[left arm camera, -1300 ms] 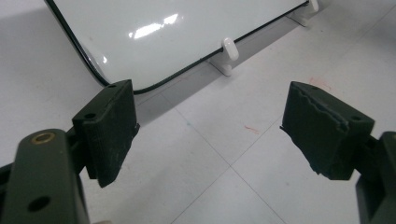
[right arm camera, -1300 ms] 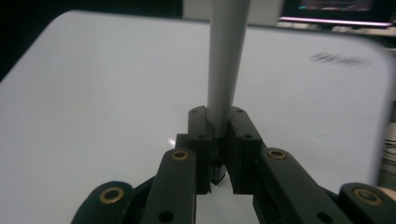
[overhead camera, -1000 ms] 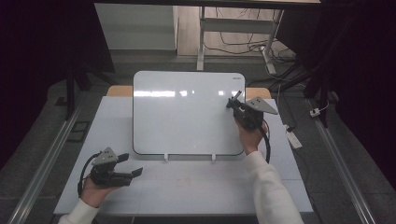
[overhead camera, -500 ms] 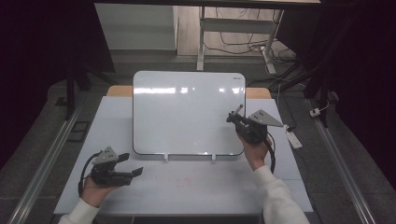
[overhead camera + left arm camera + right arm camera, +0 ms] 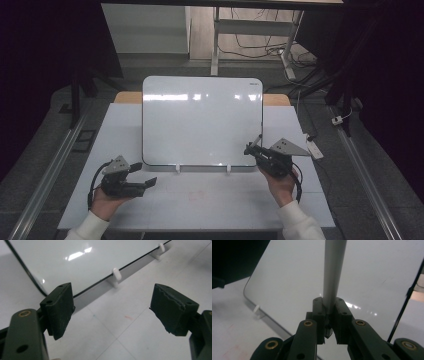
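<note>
The left tool (image 5: 142, 173) is held low over the table (image 5: 210, 200), jaws spread wide and empty. Just beyond it stands a whiteboard (image 5: 200, 120) on two white clips (image 5: 116, 277). The right tool (image 5: 328, 305) is clamped on a grey pen (image 5: 333, 270) — raised beside the whiteboard's near corner.

The right gripper (image 5: 329, 322) has its two black jaws closed on a slim grey cylindrical rod (image 5: 333, 272), perhaps a marker, which rises straight up from them. Behind it spreads a glossy white board with a thin dark rim and rounded corner (image 5: 287, 275), resting on a small white clip (image 5: 257, 310) on the white tabletop (image 5: 229, 322).
</note>
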Available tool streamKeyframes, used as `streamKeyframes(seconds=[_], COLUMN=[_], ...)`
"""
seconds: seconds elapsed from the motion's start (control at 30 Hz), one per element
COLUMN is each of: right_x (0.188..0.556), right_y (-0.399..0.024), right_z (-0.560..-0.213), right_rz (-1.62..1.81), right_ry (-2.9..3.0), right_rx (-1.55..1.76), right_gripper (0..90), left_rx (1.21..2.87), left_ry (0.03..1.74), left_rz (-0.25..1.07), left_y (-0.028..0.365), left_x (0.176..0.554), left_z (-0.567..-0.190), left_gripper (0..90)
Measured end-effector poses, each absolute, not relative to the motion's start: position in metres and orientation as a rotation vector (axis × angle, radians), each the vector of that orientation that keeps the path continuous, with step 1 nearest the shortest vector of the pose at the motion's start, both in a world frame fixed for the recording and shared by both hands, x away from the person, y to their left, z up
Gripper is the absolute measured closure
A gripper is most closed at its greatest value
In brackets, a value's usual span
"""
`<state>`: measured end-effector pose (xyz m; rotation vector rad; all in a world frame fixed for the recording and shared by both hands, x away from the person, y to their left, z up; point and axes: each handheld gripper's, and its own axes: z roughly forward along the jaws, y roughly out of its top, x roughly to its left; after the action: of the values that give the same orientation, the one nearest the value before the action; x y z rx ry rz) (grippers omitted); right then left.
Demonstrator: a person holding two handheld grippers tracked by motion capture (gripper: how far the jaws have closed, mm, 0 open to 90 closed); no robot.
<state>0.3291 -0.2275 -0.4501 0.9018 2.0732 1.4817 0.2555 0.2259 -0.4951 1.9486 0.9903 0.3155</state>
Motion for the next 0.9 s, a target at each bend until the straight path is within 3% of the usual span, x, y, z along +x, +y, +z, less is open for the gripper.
streamKeyframes(seconds=[0.43, 0.9], right_x=[0.313, 0.302], right_y=[-0.217, -0.188], right_z=[-0.463, -0.469], right_rz=[1.448, 1.455], right_ry=[2.194, 2.298], right_rx=[0.85, 0.767], right_gripper=[80.6, 80.6], left_rx=[1.935, 1.951], left_ry=[0.878, 0.707], left_rz=[0.324, 0.25], left_y=[0.195, 0.118], left_x=[0.261, 0.288], left_z=[-0.47, -0.44], left_gripper=[20.5, 22.6])
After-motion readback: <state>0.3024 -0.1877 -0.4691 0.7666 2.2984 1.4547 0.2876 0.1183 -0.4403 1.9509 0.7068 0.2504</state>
